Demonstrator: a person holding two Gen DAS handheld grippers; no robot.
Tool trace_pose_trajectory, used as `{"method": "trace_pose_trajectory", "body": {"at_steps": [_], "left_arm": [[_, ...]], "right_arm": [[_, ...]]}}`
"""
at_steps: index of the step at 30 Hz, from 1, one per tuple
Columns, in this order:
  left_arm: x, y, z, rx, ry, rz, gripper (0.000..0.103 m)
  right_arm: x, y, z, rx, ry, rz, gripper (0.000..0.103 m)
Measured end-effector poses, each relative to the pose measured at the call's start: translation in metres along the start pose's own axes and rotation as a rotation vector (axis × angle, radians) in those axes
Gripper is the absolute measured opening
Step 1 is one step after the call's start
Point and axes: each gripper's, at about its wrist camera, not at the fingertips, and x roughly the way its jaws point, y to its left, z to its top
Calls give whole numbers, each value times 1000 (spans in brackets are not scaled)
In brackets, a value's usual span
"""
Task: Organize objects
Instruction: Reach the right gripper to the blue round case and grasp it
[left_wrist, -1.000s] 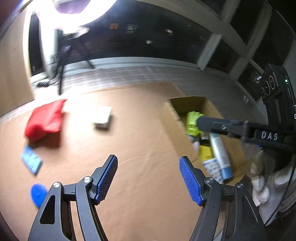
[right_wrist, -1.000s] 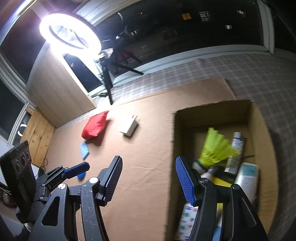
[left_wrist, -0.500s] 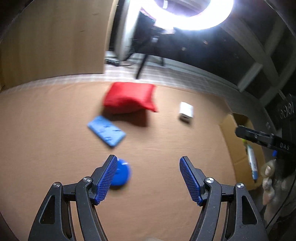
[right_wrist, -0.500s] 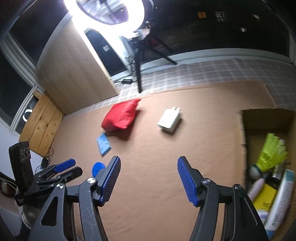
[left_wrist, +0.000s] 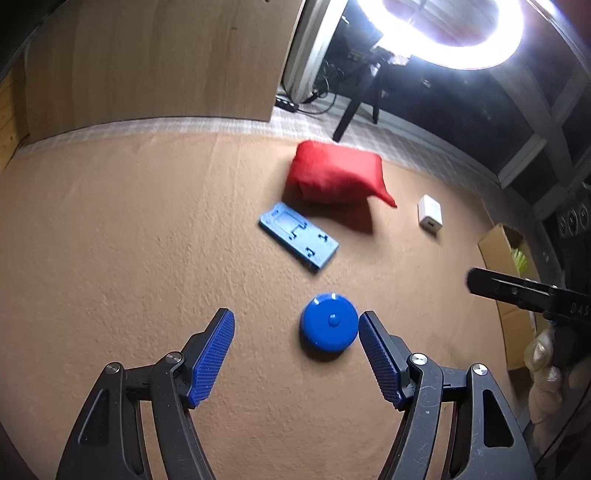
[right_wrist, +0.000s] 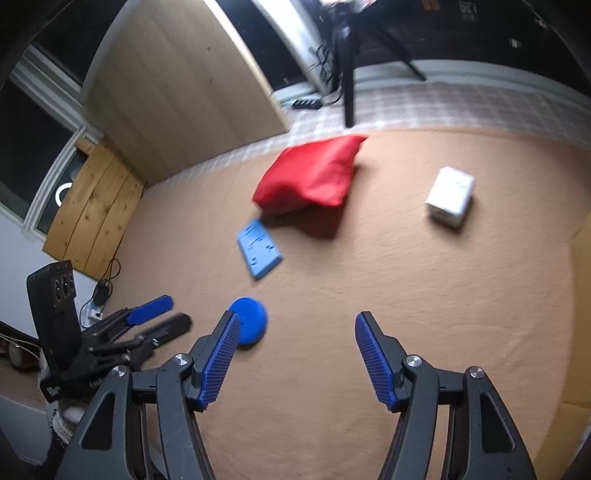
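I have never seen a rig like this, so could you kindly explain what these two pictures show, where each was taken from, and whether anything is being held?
There is no robot here: a person carries a hand-held two-finger gripper in each hand, each with a wide-angle camera looking along its blue-padded fingers. One picture looks out from the left gripper, the other from the right gripper; each also catches the other gripper at its edge. Both stand open and hold nothing. On the tan carpet lie a round blue plastic disc with a small knob, which sits nearest the left gripper, a flat light-blue rectangular plate, a red fabric pouch and a small white charger block. At the right edge of the left view is an open cardboard box.
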Motion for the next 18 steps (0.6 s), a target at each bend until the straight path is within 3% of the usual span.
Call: {"method": "trace_pose_trajectory", "body": {"at_steps": [11, 18], "left_arm": [[28, -15, -13, 95, 59, -29, 72], [41, -19, -12, 96, 86, -57, 66]], "right_arm": [[54, 20, -7, 54, 105, 48, 60], [70, 23, -7, 86, 148, 70, 49]]}}
